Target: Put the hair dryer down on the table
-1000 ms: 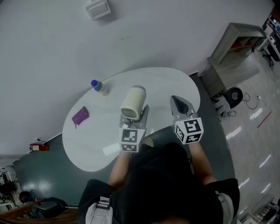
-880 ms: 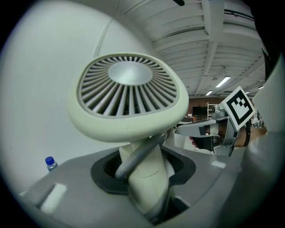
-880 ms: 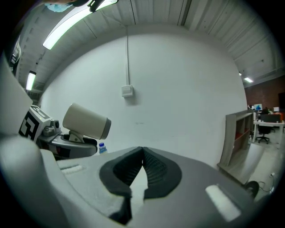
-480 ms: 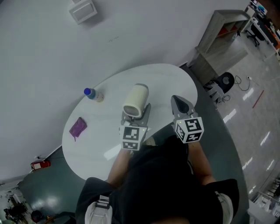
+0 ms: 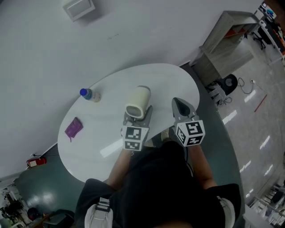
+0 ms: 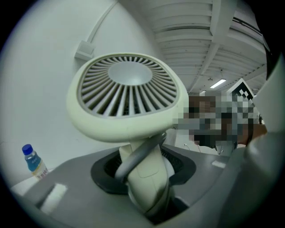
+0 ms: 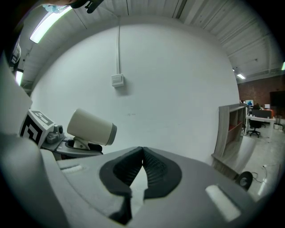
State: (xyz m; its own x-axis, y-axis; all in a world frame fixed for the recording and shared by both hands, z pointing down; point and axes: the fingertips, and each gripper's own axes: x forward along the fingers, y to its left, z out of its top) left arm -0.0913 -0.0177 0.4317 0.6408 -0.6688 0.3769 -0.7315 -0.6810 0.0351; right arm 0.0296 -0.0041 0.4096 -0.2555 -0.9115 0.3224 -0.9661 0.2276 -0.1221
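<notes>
A cream hair dryer (image 5: 138, 102) stands up out of my left gripper (image 5: 137, 116), which is shut on its handle over the middle of the white table (image 5: 164, 80). In the left gripper view its grilled rear end (image 6: 127, 91) fills the upper frame and its handle (image 6: 147, 182) sits between the dark pads with a grey cord loop across it. My right gripper (image 5: 182, 108) hovers to the right of it, shut, its pads meeting at the tips with nothing between them (image 7: 142, 171). From the right gripper view the dryer's barrel (image 7: 91, 127) shows at the left.
A small bottle with a blue cap (image 5: 89, 94) and a purple object (image 5: 73, 128) lie on the table's left part. A wooden shelf unit (image 5: 229, 40) stands at the right by the wall. A wall box (image 5: 79, 8) is mounted above.
Both grippers have come down a little toward the table, the left one still carrying the hair dryer. The head view has shifted, so bottle and purple object sit further left.
</notes>
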